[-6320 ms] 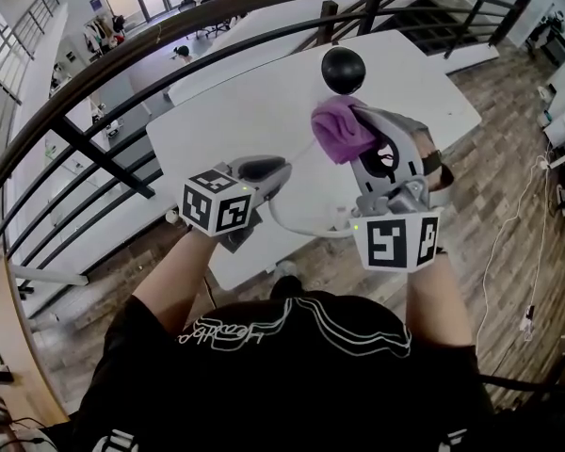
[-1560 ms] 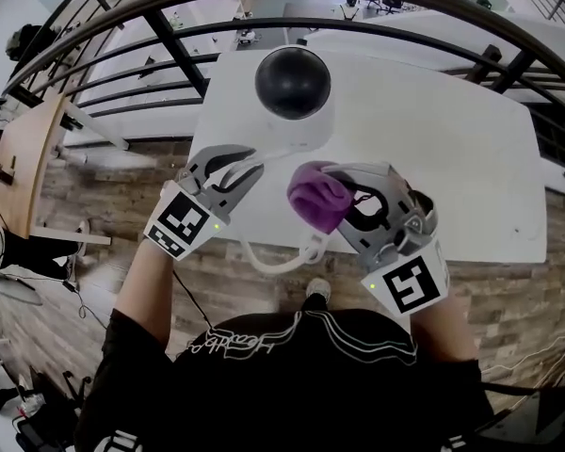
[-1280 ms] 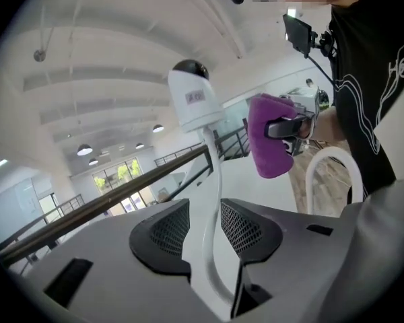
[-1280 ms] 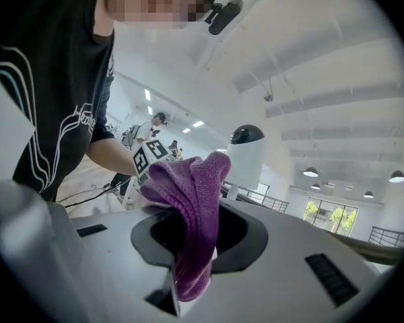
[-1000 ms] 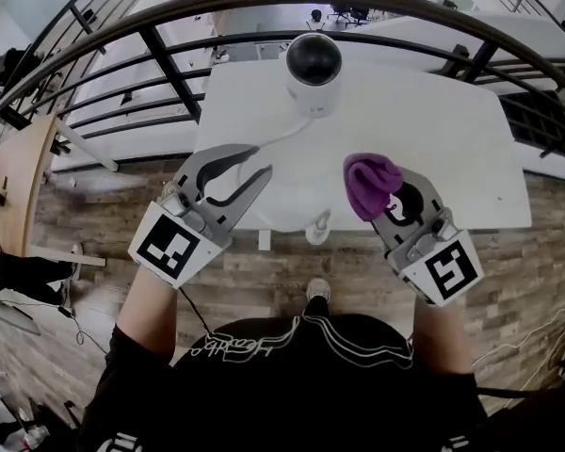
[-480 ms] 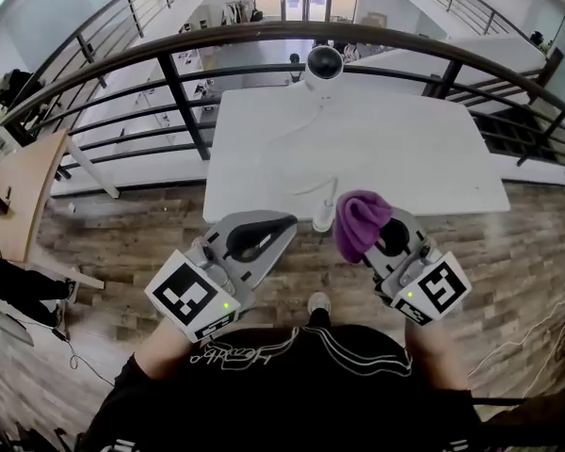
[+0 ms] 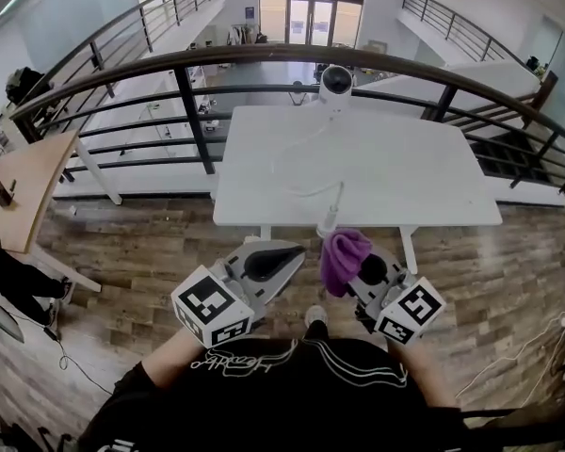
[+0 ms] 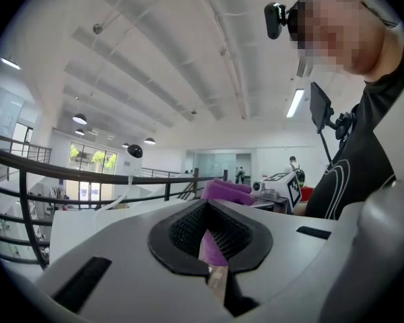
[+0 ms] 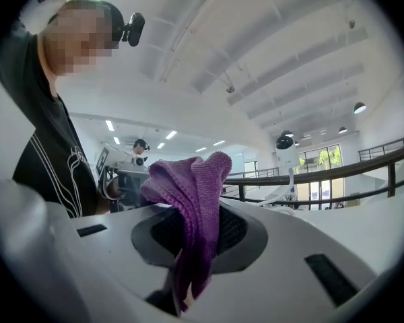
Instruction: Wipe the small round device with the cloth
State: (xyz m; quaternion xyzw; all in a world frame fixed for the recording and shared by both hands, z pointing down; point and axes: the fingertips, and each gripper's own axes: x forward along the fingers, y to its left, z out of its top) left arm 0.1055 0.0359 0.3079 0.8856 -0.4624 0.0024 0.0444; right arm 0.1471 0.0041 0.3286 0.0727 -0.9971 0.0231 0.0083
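Left gripper (image 7: 287, 252): is sitting clenched and empty just in front of the person's chest. The purple showing through its jaw gap is the cloth in the other gripper beyond it, not something it is holding.
Right gripper (image 7: 356, 269): is grasping the purple cloth (image 7: 342, 250), pinching it low between the jaws while a loose bunch is standing up above them.
Cloth risk: only a narrow fold seems to be sitting in the pinch, so a hard rub could be pulling it free. If the bunch folds aside, bare gripper plastic would be scraping the dome instead.
Wooden floor (image 7: 151, 262): both grippers are hanging over it, well apart from the desk, so a dropped cloth would be landing there and picking up dirt.
White desk (image 7: 405, 186): is lying ahead with nothing being wiped on it yet.
Cable (image 7: 306, 191): is trailing from the device across the desk and drooping off the near edge. A gripper reaching in could be snagging it and dragging the device along.
Small round camera (image 7: 335, 81): is standing at the desk's far edge, white body with a black dome, well apart from both grippers.
Camera risk: with nothing bracing it, a forward wiping push could be tipping it or sliding it off the far edge.
Railing (image 7: 193, 111): is running just beyond the camera, leaving the grippers little room behind it.
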